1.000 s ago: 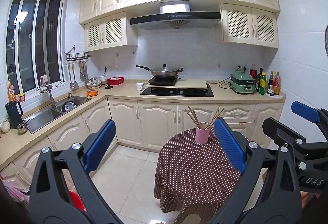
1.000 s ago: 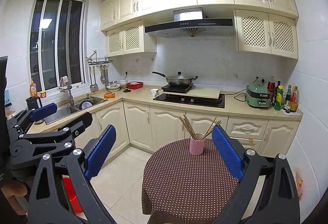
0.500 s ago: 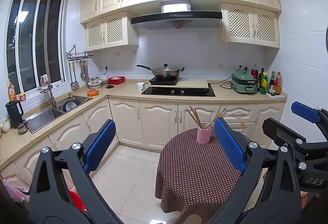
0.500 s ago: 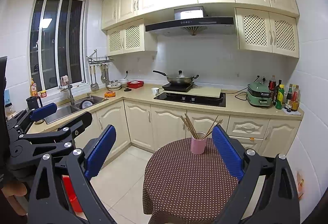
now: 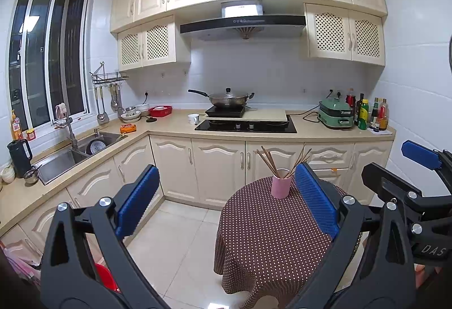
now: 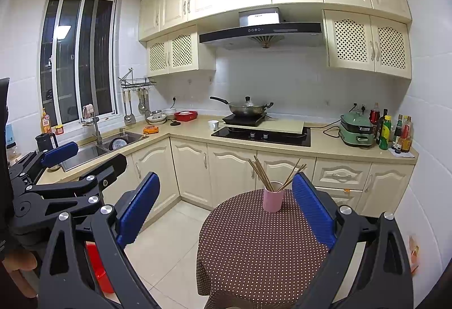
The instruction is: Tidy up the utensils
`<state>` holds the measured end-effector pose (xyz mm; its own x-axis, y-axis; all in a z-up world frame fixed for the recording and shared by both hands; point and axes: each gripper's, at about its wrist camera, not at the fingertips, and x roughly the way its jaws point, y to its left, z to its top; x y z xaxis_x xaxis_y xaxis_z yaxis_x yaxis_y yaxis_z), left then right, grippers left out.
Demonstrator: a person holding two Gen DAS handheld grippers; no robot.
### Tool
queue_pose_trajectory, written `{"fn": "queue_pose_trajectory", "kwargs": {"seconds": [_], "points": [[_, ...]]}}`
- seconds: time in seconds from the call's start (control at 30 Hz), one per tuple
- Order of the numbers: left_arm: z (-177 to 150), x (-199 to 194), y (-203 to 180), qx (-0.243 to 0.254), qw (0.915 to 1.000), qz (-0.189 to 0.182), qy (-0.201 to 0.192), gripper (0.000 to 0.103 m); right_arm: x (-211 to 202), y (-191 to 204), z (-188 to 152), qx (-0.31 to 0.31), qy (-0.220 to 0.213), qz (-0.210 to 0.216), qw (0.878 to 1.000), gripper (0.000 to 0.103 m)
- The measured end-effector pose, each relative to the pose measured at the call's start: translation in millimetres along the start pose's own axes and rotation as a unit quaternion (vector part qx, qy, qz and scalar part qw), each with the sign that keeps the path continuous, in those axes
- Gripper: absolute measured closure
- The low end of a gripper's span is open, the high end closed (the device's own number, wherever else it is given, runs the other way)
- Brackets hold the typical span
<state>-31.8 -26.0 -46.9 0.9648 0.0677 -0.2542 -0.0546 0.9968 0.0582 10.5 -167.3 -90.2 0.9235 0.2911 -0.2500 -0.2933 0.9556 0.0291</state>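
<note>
A pink cup [image 5: 281, 183] holding several wooden chopsticks [image 5: 268, 160] stands at the far side of a round table with a brown dotted cloth [image 5: 271, 235]. The cup also shows in the right wrist view [image 6: 272, 200], with the chopsticks [image 6: 258, 172] on the same cloth [image 6: 254, 247]. My left gripper [image 5: 226, 201] is open and empty, held well short of the cup. My right gripper [image 6: 226, 207] is open and empty, also short of the table. The right gripper shows at the right edge of the left wrist view [image 5: 418, 184].
An L-shaped counter [image 5: 169, 125] carries a sink [image 5: 70, 153], a wok [image 5: 228, 98] on a hob, a green cooker [image 5: 336, 112] and bottles [image 5: 367, 114]. A red bucket [image 6: 97, 266] stands on the tiled floor [image 5: 180, 238] left of the table.
Both views have shifted slightly, with the table and cup a touch lower and nearer. Both grippers stay open and empty.
</note>
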Motion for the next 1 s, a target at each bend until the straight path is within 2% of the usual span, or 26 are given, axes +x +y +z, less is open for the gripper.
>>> {"fn": "queue_pose_trajectory", "kwargs": {"seconds": [1.0], "points": [[-1.4,-0.6,-2.1,0.005,1.0,-0.001,-0.004,0.008,0.7,-0.2,-1.5,0.003,0.0,-0.001,1.0,0.012]]}}
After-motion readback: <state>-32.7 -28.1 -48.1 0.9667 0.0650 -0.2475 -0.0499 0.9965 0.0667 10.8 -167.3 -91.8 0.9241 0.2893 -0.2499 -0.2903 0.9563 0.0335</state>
